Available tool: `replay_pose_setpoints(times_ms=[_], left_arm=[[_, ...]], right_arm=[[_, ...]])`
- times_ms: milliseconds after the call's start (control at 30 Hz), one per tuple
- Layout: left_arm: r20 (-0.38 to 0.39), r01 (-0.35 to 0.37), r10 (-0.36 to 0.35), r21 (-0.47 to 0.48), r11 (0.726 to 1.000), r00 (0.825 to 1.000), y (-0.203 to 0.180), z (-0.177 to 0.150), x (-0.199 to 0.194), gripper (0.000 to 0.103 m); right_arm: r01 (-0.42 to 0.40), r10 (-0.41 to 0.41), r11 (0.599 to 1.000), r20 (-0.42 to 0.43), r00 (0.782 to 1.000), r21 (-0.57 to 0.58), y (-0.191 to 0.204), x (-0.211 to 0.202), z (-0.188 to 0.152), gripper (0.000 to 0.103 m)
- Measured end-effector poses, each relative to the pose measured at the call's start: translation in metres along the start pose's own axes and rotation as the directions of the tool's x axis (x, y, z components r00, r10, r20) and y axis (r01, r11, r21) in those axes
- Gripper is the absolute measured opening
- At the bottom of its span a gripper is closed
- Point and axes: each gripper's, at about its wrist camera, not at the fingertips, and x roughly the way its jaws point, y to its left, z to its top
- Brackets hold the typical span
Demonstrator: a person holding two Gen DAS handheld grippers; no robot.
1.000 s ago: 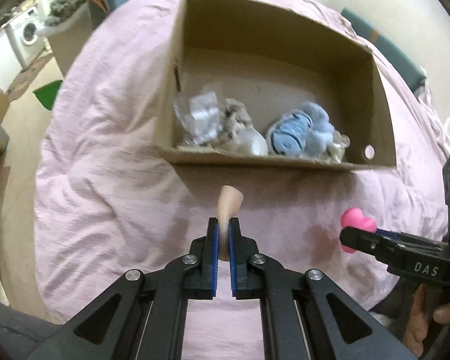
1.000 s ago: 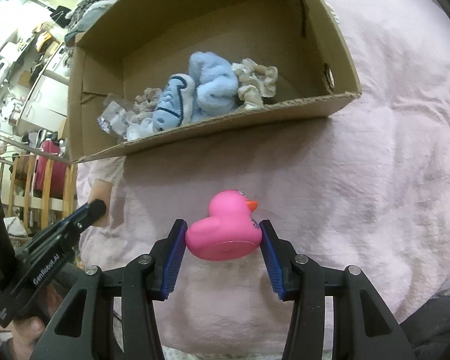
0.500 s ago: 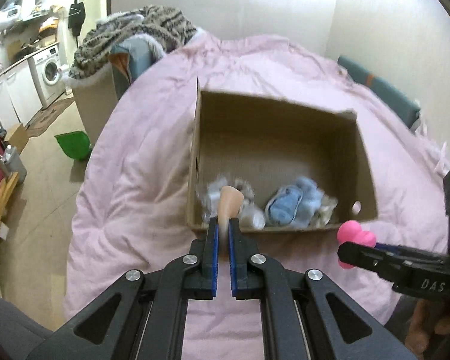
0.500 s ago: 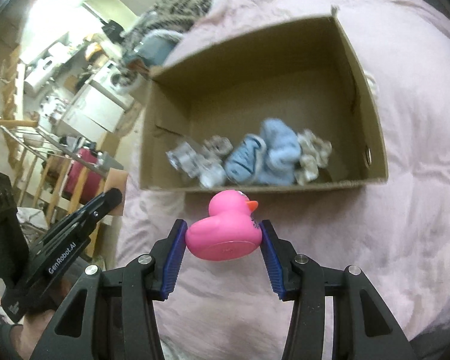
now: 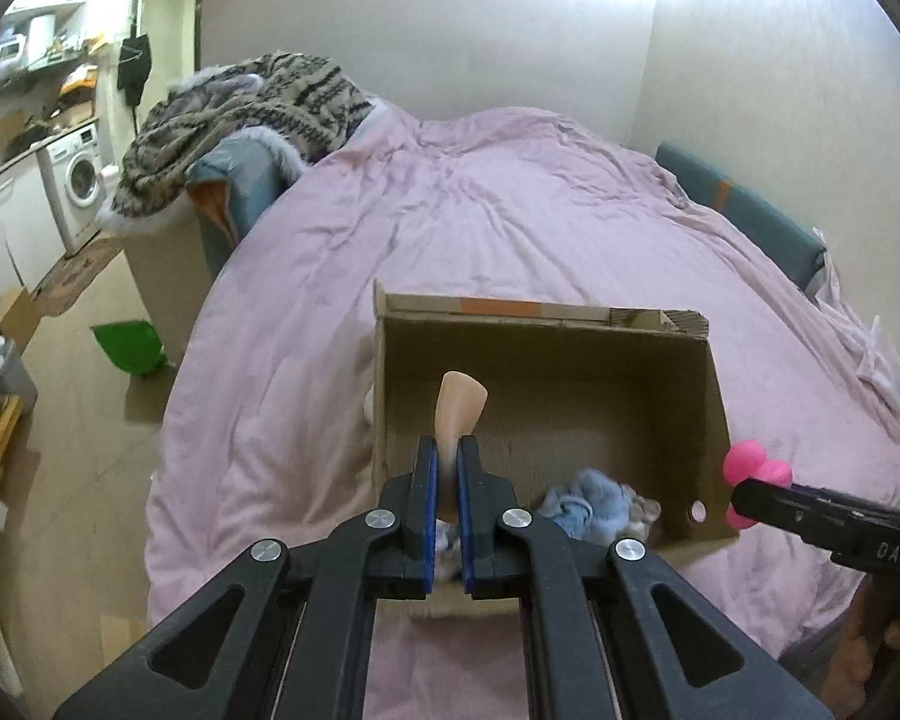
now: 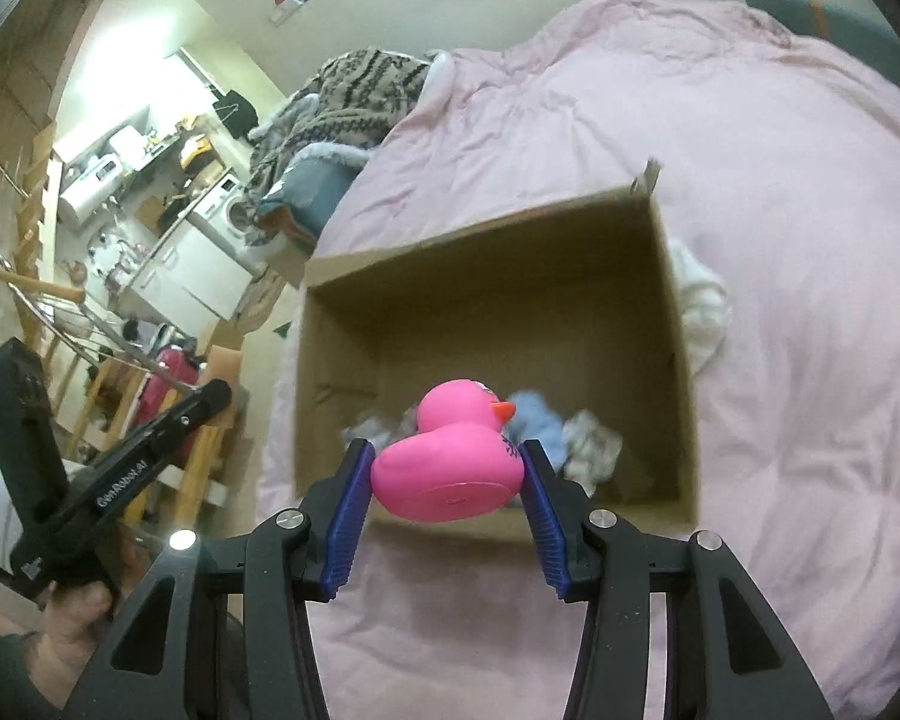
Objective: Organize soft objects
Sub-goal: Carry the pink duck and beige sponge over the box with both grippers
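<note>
Pink duck [image 6: 447, 468] clamped | box [image 6: 672, 360] contents blurred | beige item [image 5: 459, 414] unidentifiable

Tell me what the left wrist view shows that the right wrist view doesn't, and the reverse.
Left wrist only: the left gripper shut on a beige soft piece, and a green bin on the floor. Right wrist only: the pink duck's full body and orange beak, clamped in the right gripper. Both: the cardboard box on the pink bedding with a blue plush inside.

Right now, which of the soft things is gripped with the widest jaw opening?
The pink rubber duck in the right gripper: its jaws are spread wide around its body, while the left gripper pinches the thin beige piece nearly shut.
</note>
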Motion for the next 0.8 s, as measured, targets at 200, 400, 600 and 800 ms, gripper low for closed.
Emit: replay_pose_setpoints(times_ms=[200,400,600,800], left_arm=[[0.024,-0.029,0.028,0.071,0.997,0.999,-0.007,-0.007,0.037,0.006],[-0.005,-0.063,0.064,0.089,0.994,0.998,-0.006,-0.016,0.062,0.006],[-0.060,-0.018,0.021,0.041,0.999,0.998,-0.001,-0.020,0.069,0.006],[-0.077,0.001,0.002,0.041,0.999,0.997,-0.004,-0.022,0.074,0.006]], right_arm=[[0.073,-0.072,0.996,-0.039,0.997,0.050,-0.031,0.028,-0.002,0.052],[0.127,-0.122,0.990,-0.080,0.989,0.055,-0.037,0.047,-0.007,0.052],[0.144,-0.139,0.989,-0.116,0.983,0.037,-0.035,0.061,-0.010,0.052],[0.160,-0.154,0.987,-0.136,0.979,0.032,-0.036,0.066,-0.012,0.052]])
